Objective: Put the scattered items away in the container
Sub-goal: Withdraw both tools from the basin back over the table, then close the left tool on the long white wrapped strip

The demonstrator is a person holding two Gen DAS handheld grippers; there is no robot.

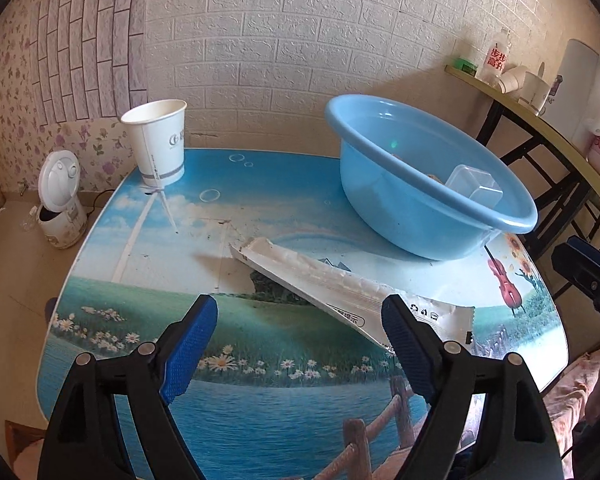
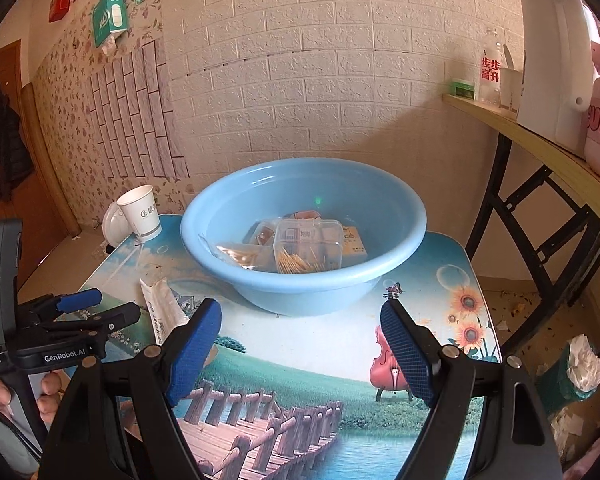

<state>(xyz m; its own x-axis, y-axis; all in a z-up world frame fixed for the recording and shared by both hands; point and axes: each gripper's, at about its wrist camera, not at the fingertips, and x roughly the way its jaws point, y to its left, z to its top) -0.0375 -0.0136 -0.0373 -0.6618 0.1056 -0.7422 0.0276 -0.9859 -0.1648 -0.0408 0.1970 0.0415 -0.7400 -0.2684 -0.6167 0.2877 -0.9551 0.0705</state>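
While both tools (image 1: 300, 312) (image 2: 302, 316) gape wide, a crinkly white sachet (image 1: 332, 280) lies beside the round blue plastic basin (image 1: 380, 184).

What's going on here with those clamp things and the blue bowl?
A person is tidying a small table, holding a hand-held gripper in each hand. Several items, including a clear box of toothpicks, already lie in the blue basin. The left hand-held gripper is open, with a long white sachet lying between its fingers. The right hand-held gripper is open and empty. A paper cup stands on the table.

Flat white sachet (image 1: 324, 280) beside part-filled blue basin (image 1: 512, 220).
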